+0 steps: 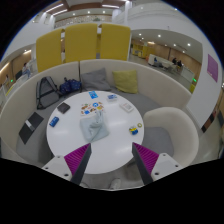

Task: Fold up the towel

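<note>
A pale grey towel [97, 127] lies crumpled near the middle of a round white table [70, 135]. My gripper [111, 163] is held high above the near edge of the table, well short of the towel. Its fingers are wide apart with nothing between them. The magenta pads [77, 155] show on the inner faces of both fingers.
Small cards and bits [96, 98] lie scattered on the far half of the table. A curved grey sofa [100, 78] with a yellow cushion [126, 81] and a dark backpack [46, 91] rings the table. A white chair [180, 128] stands at the right, yellow panels [82, 42] behind.
</note>
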A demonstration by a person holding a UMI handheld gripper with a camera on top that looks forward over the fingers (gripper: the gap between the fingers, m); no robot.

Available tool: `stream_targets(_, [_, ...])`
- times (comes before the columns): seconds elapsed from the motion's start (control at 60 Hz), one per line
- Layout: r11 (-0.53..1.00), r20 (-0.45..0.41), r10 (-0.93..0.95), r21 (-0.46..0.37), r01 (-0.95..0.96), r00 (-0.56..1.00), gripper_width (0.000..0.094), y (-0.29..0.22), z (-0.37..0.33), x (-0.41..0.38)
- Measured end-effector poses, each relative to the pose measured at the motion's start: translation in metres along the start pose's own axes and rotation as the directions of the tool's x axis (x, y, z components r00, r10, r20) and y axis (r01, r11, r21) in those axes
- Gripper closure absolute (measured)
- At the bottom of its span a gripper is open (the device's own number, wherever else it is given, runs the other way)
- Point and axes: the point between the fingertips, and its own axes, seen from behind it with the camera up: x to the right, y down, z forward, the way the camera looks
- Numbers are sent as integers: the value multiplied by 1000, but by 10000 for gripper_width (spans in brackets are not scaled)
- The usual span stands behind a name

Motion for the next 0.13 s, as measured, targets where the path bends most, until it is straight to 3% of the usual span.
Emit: stream_targets(0.133, [999, 25, 31, -12, -30, 999, 68, 8, -1, -9])
